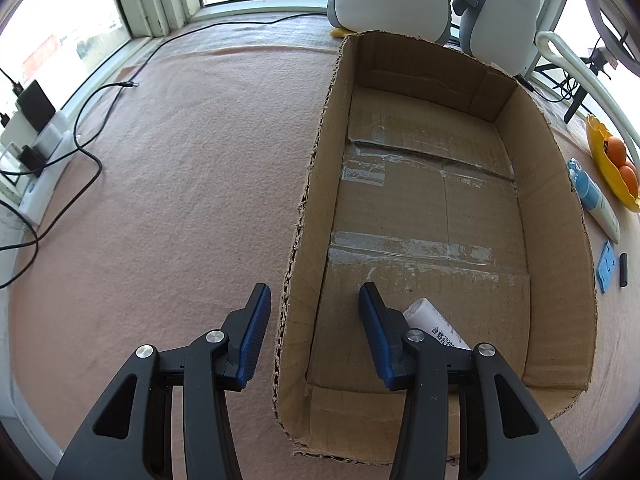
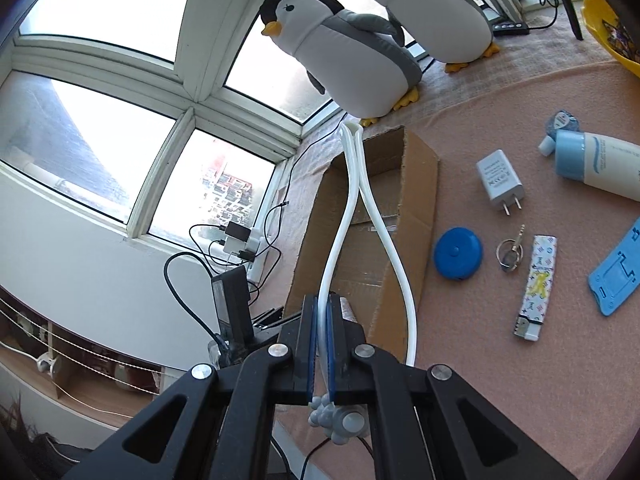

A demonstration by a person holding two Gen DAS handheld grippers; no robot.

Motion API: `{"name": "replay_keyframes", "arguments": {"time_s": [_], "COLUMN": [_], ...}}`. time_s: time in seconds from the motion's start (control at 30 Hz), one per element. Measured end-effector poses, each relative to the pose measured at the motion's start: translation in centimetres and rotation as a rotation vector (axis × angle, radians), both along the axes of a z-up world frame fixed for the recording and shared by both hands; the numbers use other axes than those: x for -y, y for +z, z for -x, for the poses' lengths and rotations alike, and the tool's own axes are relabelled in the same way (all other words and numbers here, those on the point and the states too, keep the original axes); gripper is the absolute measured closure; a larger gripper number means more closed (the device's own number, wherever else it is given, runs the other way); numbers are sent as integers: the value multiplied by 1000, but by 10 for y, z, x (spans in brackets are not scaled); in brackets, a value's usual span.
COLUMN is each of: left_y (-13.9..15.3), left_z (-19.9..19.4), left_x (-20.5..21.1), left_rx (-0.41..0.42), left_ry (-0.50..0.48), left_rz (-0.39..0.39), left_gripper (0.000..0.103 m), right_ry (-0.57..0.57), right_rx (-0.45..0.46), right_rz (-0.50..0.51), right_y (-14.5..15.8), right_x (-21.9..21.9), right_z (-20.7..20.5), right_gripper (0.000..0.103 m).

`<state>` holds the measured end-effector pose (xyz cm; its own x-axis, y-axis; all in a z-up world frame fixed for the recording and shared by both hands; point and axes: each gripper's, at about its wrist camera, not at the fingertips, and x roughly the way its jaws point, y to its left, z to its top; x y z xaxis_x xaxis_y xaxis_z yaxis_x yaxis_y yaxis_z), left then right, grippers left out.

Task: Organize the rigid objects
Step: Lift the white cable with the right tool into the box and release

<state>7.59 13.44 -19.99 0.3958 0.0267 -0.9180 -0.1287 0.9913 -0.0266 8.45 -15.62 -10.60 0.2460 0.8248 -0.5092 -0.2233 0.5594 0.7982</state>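
An open cardboard box lies on the pink cloth, with a white labelled tube in its near corner. My left gripper hovers open astride the box's left wall, one finger outside and one inside, touching nothing. My right gripper is shut on a bent white flexible holder, lifted beside the box. Its loop also shows in the left wrist view as a white flexible holder. A charger, blue tape measure, key ring, lighter, blue stand and bottle lie on the cloth.
Two plush penguins stand behind the box by the window. A yellow bowl with oranges sits at the right. A power strip with black cables lies along the left edge of the cloth.
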Motion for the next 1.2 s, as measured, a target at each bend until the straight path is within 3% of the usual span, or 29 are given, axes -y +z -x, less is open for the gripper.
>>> {"name": "replay_keyframes", "arguments": {"time_s": [0.27, 0.73, 0.9, 1.2], "left_y": [-1, -1, -1, -1], "left_z": [0, -3, -3, -3], "left_x": [-2, -1, 0, 0], "left_rx": [2, 2, 2, 3], "left_ry": [2, 3, 3, 1], "left_rz": [15, 17, 18, 10], "left_gripper": [58, 58, 58, 58], "right_ry": [65, 116, 133, 110], "right_rx": [-8, -21, 4, 84], "right_rz": [29, 168, 312, 384], "right_y": [-2, -29, -35, -20], "right_x": [-53, -113, -122, -111], "right_z": [-15, -45, -46, -36], "right_gripper": [99, 99, 90, 87]}}
